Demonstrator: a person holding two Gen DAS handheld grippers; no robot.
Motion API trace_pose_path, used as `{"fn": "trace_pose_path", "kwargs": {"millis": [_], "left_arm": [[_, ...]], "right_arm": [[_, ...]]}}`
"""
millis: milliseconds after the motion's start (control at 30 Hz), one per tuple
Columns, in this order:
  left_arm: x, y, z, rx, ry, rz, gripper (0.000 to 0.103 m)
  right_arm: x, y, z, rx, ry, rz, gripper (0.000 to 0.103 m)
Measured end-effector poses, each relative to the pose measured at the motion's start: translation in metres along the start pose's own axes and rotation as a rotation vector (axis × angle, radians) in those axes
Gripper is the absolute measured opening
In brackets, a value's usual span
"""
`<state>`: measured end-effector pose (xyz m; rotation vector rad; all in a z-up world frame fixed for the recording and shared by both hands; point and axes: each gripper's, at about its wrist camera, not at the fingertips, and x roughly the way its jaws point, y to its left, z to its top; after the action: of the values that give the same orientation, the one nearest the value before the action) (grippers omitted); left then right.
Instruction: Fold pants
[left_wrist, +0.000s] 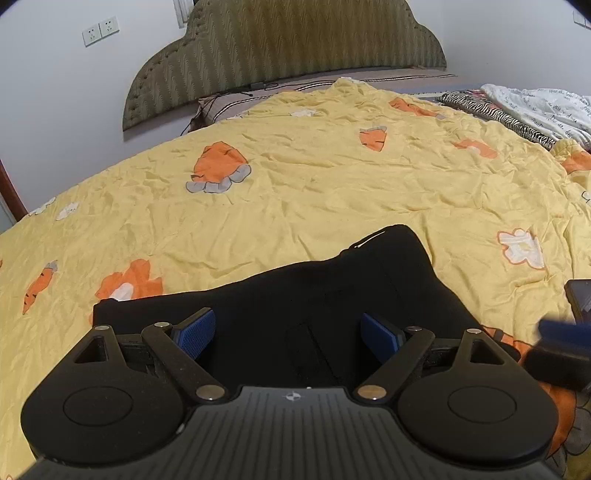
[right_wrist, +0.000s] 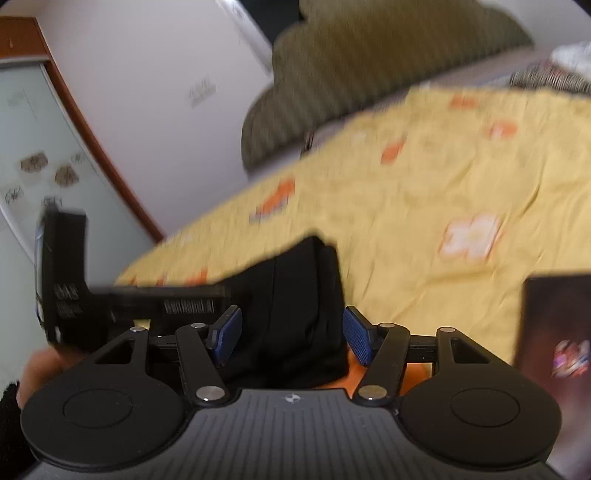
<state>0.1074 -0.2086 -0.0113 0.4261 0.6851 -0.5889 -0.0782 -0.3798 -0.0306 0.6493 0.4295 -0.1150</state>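
So the black pants (left_wrist: 325, 306) are lying flat on the yellow carrot-print quilt (left_wrist: 314, 177) on the bed, already bunched into a compact folded slab from the look of it, near the edge of the bed closest to the person. In the left wrist view the slab's long axis runs roughly left to right across the frame, tilted a bit so the right end sits farther up the bed; there's a small pale tag or zipper bit near that far right corner. The left claw (left_wrist: 288, 334) hovers right above the near part of the pants, spread wide with nothing between the blue pads (left_wrist: 195, 332), so it's holding nothing. The right claw (right_wrist: 291, 334) is about halfway open too, and its view is smeared, but you can see the end of the pants (right_wrist: 295, 306) sitting straight ahead between its pads, with the pads not pressing on the cloth as far as I can tell. From that side the stack looks narrow, so it's looking along the long axis from one end. Both claws are close, the left one over the broad side, the right at the short end. My guess is the fold is basically done, or one last fold-over from the right end remains.
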Motion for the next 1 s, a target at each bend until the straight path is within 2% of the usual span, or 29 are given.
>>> {"fn": "trace_pose_path", "kwargs": {"millis": [67,133,233,300,600,633,667,733,767,867,1000], "left_arm": [[0.0,0.001,0.0,-0.002,-0.003,0.007,0.088],[0.001,0.001,0.0,-0.007,0.001,-0.001,0.088],[0.002,0.004,-0.001,-0.03,0.011,-0.011,0.088],[0.003,0.006,-0.002,-0.042,0.021,-0.02,0.088],[0.005,0.012,-0.004,-0.089,0.038,-0.037,0.088],[0.006,0.012,-0.005,-0.093,0.041,-0.034,0.087],[0.007,0.013,-0.005,-0.101,0.044,-0.02,0.088],[0.009,0.016,-0.005,-0.126,0.053,-0.034,0.088],[0.01,0.018,-0.005,-0.141,0.058,-0.043,0.088],[0.01,0.019,-0.003,-0.146,0.054,-0.042,0.088],[0.012,0.018,0.0,-0.154,0.049,-0.042,0.088]], "right_arm": [[-0.005,0.001,0.002,-0.003,-0.01,0.025,0.061],[0.0,-0.004,0.002,0.058,0.02,0.096,0.06],[0.013,-0.013,-0.004,0.16,0.068,0.144,0.06],[0.019,-0.016,-0.008,0.186,0.088,0.123,0.059],[0.032,-0.017,-0.012,0.268,0.1,0.131,0.058],[0.034,-0.014,-0.012,0.261,0.1,0.138,0.048],[0.037,-0.012,-0.012,0.254,0.101,0.132,0.044],[0.047,-0.011,-0.014,0.245,0.117,0.114,0.018],[0.052,-0.013,-0.015,0.247,0.124,0.101,0.011],[0.051,-0.02,-0.018,0.273,0.104,0.1,0.007],[0.037,-0.013,-0.012,0.178,0.064,0.052,0.007]]}}
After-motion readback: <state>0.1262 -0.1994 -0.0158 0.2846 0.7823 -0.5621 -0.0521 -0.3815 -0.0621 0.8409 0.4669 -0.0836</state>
